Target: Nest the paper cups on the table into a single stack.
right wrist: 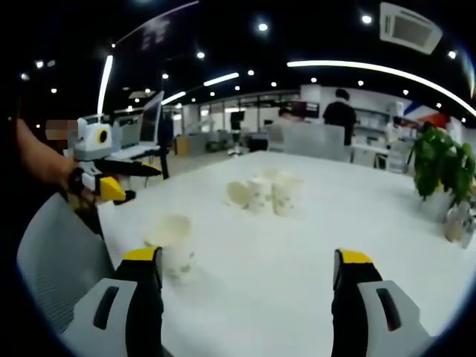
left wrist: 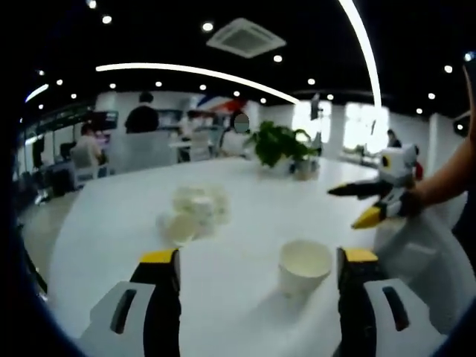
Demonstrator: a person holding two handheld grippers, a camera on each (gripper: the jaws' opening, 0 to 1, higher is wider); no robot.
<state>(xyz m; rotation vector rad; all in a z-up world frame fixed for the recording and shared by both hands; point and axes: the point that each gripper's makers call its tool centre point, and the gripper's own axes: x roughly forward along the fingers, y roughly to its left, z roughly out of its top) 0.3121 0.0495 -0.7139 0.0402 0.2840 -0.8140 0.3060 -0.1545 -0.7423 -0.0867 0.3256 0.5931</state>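
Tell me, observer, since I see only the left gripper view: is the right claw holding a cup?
Observer: No. In the right gripper view the right claw is open, with nothing between its jaws.
Operator: Where is the lone cup from there?
Observer: The lone cup stands upright just beyond the jaw at that view's left.
Operator: And the cluster?
Observer: Farther out on the table; an upright cup there shows a faint green print.
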